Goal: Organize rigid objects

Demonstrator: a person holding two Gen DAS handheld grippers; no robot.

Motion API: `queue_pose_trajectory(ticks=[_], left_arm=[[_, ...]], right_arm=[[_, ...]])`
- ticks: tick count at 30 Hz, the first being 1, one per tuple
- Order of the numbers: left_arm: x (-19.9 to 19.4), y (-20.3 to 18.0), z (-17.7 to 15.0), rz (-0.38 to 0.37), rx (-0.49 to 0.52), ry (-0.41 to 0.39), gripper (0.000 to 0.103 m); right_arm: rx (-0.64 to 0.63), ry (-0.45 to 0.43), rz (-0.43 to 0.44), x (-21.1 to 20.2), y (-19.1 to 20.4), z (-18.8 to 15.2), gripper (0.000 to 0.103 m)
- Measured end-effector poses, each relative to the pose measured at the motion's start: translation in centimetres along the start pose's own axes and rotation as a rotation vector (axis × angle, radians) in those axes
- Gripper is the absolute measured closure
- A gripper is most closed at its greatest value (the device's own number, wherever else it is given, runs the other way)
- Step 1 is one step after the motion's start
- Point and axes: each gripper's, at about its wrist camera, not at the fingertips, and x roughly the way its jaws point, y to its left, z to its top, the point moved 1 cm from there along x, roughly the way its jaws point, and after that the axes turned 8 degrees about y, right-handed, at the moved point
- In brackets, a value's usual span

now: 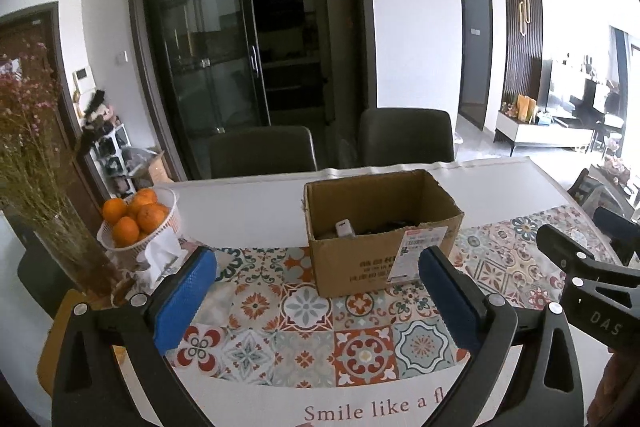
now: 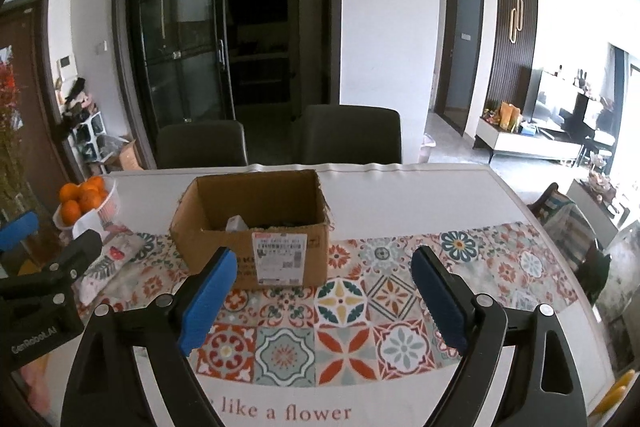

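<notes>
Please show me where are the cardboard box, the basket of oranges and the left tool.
cardboard box (image 2: 224, 259): right wrist view, front wall.
basket of oranges (image 1: 170, 223): left wrist view, white rim.
left tool (image 1: 316, 263): left wrist view, midway between fingertips.

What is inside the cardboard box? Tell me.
Inside the cardboard box: a white object standing near the front wall and dark items beside it. The front wall hides everything lower, so what they are is unclear.

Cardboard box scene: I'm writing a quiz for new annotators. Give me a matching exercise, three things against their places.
Things:
1. cardboard box
2. oranges
3. left gripper

Places:
A. in a white basket at the table's left
B. open, empty, above the patterned mat
C. on the mat's far edge, label facing the cameras

Pairs: 1-C, 2-A, 3-B
</notes>
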Motion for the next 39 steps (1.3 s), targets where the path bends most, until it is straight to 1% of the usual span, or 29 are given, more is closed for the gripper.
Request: queue_pose_trajectory(ticks=[3,10,14,28,39], left_arm=[[-1.1,-0.1,-0.1,0.008,0.010,-0.019,0.000],[-2.9,-0.2,0.3,-0.020,0.009,-0.050,0.000],[-3.5,-0.3,0.3,0.000,0.013,-0.072,0.000],[-3.9,-0.6,0.6,-0.012,0.010,-0.087,0.000],[-4.1,-0.6,0.8,-0.024,0.006,-0.094,0.000]], right_arm=[[0.002,-0.013,-0.004,-1.0,-0.2,-0.4,0.014],[0.020,-0.032,0.028,-2.9,-0.5,-0.8,0.014],[0.021,-0.061,-0.002,-3.8,-0.7,-0.9,0.014],[0.025,-0.084,-0.025,-4.8,-0.8,-0.7,0.014],[0.029,-0.095,-0.023,-5.1,-1.0,-0.5,0.014]])
